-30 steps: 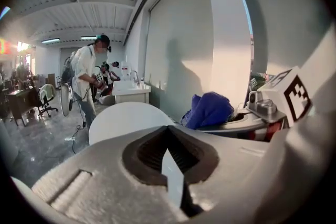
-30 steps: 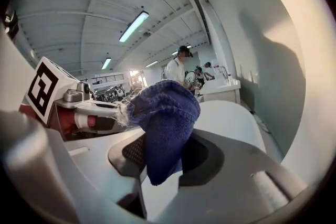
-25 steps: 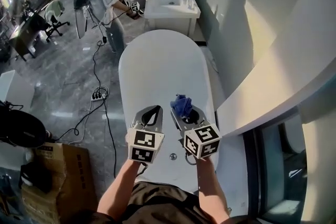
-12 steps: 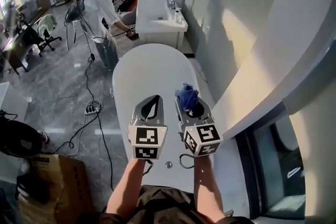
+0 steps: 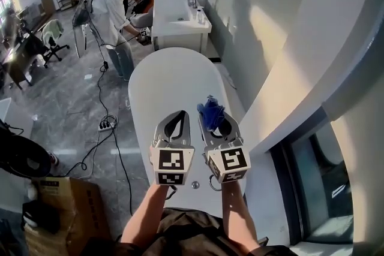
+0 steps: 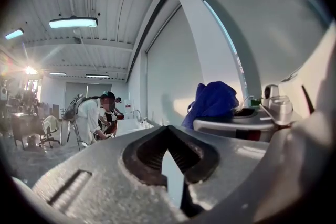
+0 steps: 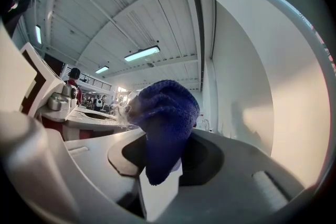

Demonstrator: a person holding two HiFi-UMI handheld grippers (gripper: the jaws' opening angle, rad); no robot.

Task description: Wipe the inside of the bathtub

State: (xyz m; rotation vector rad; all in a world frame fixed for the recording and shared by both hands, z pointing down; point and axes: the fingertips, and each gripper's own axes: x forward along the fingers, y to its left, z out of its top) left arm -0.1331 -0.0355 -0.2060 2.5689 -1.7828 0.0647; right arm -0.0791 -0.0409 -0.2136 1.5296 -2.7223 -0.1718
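Note:
The white oval bathtub (image 5: 174, 78) stretches away from me in the head view. Both grippers hover side by side over its near end. My right gripper (image 5: 211, 121) is shut on a dark blue cloth (image 5: 211, 111), which bunches up above the closed jaws (image 7: 165, 118). My left gripper (image 5: 176, 120) is shut with nothing between its jaws (image 6: 167, 134). The blue cloth (image 6: 212, 102) also shows just to the right in the left gripper view. The inside of the tub is not seen in either gripper view.
A curved white wall (image 5: 288, 69) runs close along the tub's right side. Beyond the far end stand a white sink unit (image 5: 179, 16) and a person (image 5: 114, 9) bent over it. A cable and power strip (image 5: 105, 125) lie on the grey floor at left, with a cardboard box (image 5: 66, 207) nearer me.
The head view has shifted and the tub sits slightly differently in frame. Both grippers stay side by side over the near end, the right one still shut on the cloth.

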